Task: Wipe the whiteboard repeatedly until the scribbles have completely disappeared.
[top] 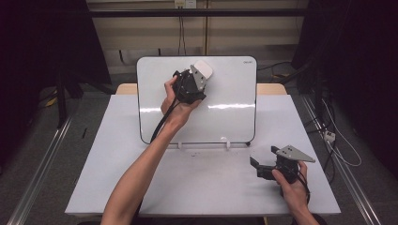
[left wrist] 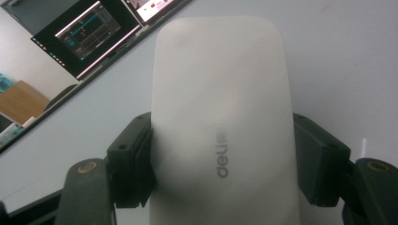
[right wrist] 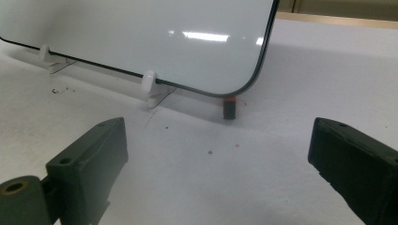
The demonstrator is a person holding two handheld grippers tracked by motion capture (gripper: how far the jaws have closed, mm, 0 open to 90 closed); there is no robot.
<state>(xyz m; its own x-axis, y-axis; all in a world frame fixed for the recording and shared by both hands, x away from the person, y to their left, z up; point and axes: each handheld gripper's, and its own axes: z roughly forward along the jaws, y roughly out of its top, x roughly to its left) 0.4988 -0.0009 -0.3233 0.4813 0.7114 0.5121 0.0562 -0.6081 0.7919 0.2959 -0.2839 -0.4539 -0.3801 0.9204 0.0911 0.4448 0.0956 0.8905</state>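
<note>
— Up against the one white, round-cornered, black-edged whiteboard (top: 225, 93) that stands tilted back on the table, what are you holding?

— One white, smooth, oblong plastic eraser (left wrist: 220, 117) with grey lettering on its back. My left gripper (top: 201, 75) pinches it by its two long sides; in the left gripper view both black pads press against its flanks. From the high view the eraser sits at the upper middle of the board, its face to the board's surface, though I cannot tell whether it touches.

— And your other hand?

— My right gripper (top: 264, 163) rests low over the one pale grey tabletop (top: 117, 178), near the board's lower right corner and well apart from the left one. Its two jaws stand spread wide with nothing between them.

— How is the board propped?

— I count two small white plastic feet (right wrist: 149, 84) clipped along its bottom edge, clear in the right gripper view. Just by the lower right corner stands one small dark cap with a red rim (right wrist: 229, 108), upright on the table.

— How many hands and grippers in all?

— Two of each. My left forearm reaches up across the table to the board; my right hand (top: 293, 180) stays near the front edge. A black cable trails from each gripper.
</note>
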